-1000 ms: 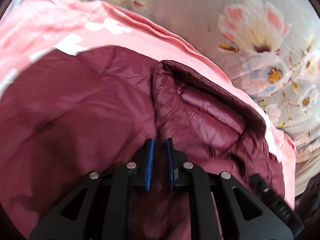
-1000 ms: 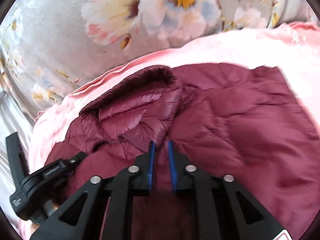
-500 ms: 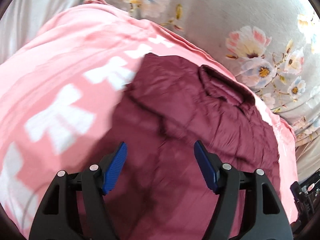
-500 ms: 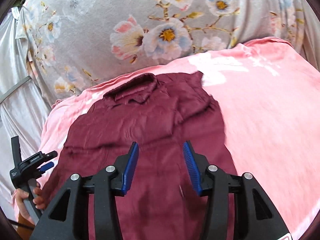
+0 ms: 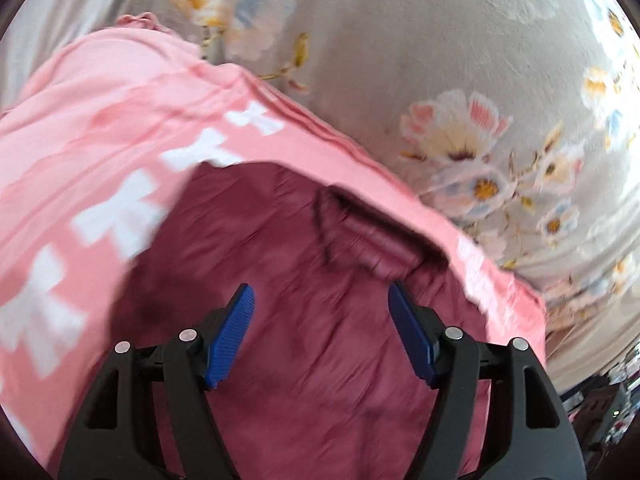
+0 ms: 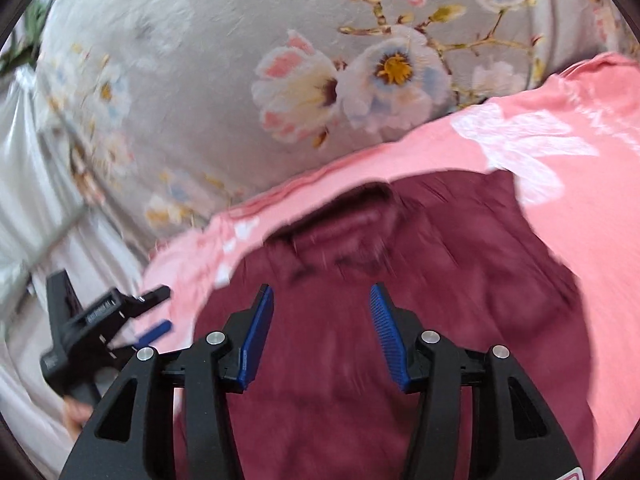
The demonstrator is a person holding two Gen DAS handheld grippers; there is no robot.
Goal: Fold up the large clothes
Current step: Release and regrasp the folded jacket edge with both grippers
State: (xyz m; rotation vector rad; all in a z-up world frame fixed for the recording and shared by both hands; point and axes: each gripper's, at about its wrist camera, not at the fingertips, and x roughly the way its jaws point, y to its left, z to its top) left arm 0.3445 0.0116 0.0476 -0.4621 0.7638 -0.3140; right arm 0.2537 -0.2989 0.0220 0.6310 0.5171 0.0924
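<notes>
From my station I record a dark maroon quilted puffer jacket (image 5: 320,340) lying spread on a pink cotton sheet with white bow prints (image 5: 100,152), its ribbed stand-up collar (image 5: 376,240) toward twelve o'clock. Both views are motion-blurred.

My left gripper (image 5: 320,336) hangs above the jacket body with its blue ribbed pads (image 5: 230,340) spread wide; nothing is between them and neither pad touches the fabric. The collar sits at one o'clock from it.

My right gripper (image 6: 322,336) is likewise above the jacket, its jaws opening, with only air between the pads. The collar (image 6: 340,224) lies at twelve o'clock from it. In the right wrist view the left gripper (image 6: 152,312) shows at nine o'clock, over the sheet's edge, beside the jacket.

A grey floral-printed bedspread (image 6: 240,80) lies beyond the pink sheet (image 6: 560,128).
</notes>
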